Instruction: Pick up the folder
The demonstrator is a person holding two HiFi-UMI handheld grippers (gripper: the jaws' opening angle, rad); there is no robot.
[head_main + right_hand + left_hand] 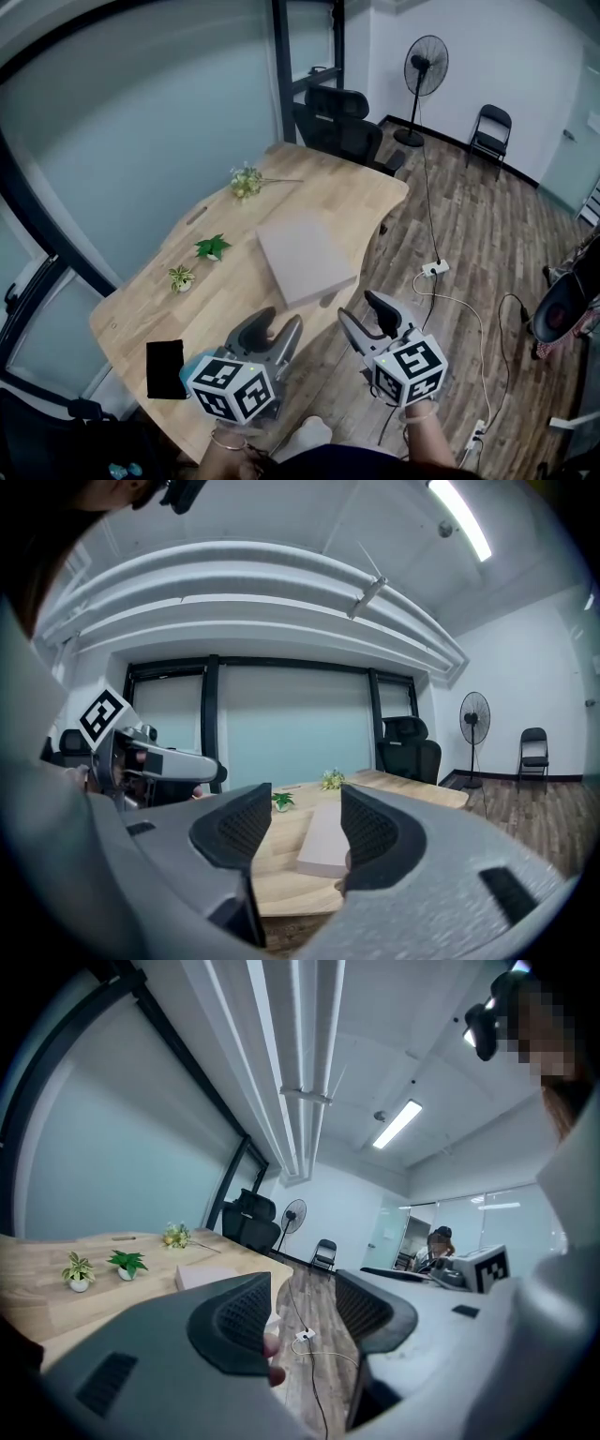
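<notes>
I had the left gripper (279, 324) and right gripper (364, 313) short of the folder (305, 255), jaws apart, empty; reaching its near edge should come next.

Pale pinkish-beige folder (306, 256), closed, lying flat on the wooden table, near its front edge

One folder (305, 257), two plants (213, 247) (180, 277), one fan (426, 66)

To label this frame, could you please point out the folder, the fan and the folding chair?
folder (305, 258), head view, middle of its cover
fan (427, 64), head view, its grille
folding chair (494, 118), head view, its backrest
</notes>
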